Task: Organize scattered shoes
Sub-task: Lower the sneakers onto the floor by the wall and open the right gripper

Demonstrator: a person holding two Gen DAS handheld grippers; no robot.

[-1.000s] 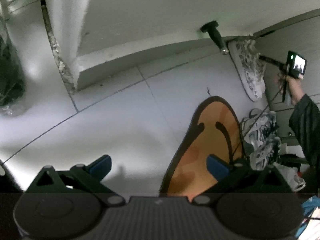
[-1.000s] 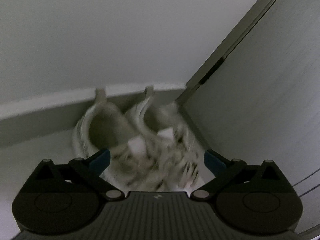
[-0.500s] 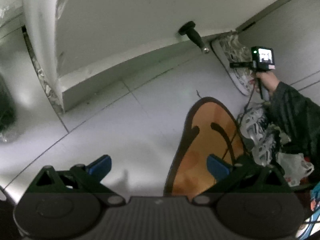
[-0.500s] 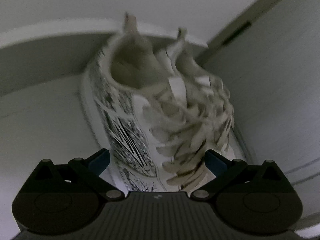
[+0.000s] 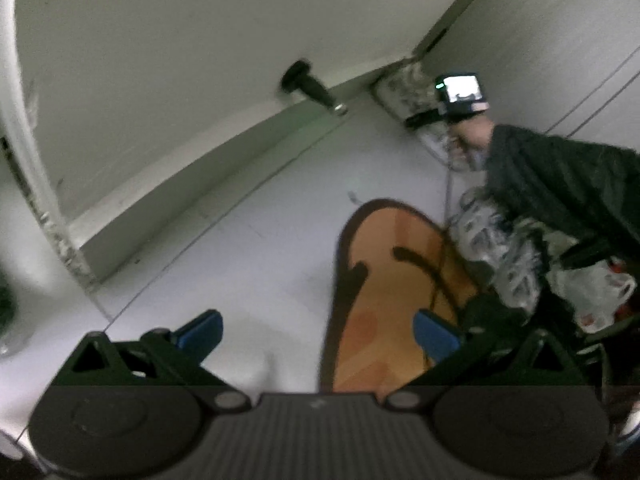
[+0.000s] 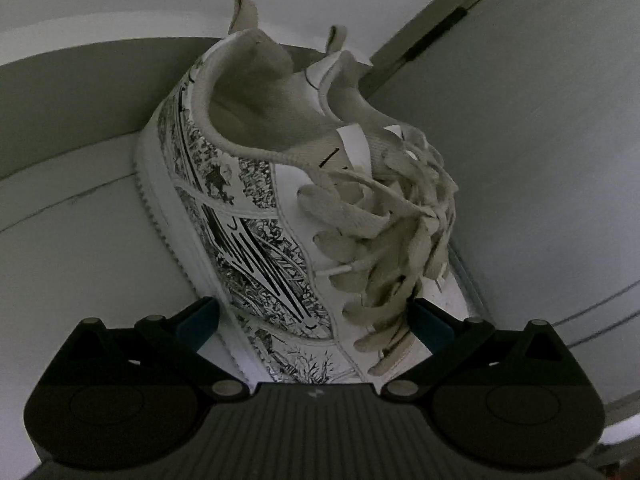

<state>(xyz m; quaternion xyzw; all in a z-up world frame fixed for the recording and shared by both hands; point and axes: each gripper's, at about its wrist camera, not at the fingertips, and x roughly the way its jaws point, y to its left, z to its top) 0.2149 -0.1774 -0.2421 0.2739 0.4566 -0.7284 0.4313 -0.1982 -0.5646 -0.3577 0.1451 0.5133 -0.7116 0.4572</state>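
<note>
Sneakers, a white pair with black graphic print and pale flat laces, stand side by side on the floor in the corner where the skirting meets a grey cabinet door, heels toward the wall. Right gripper sits low over the toe end of the pair, its blue-tipped fingers spread wide, one on each side of the shoes; contact between pads and shoes cannot be confirmed.

Left gripper hangs above the pale tiled floor with its jaws also wide apart and nothing between them. Just beyond its right fingertip lies an orange sandal with a dark rim and dark straps, flat on the tiles. Beside the sandal, to the right, another patterned sneaker lies partly under a dark sleeve. A hand at the end of that sleeve holds the other tool near the corner. A black doorstop projects from the wall above the skirting. A crumpled white plastic bag rests at the far right.
</note>
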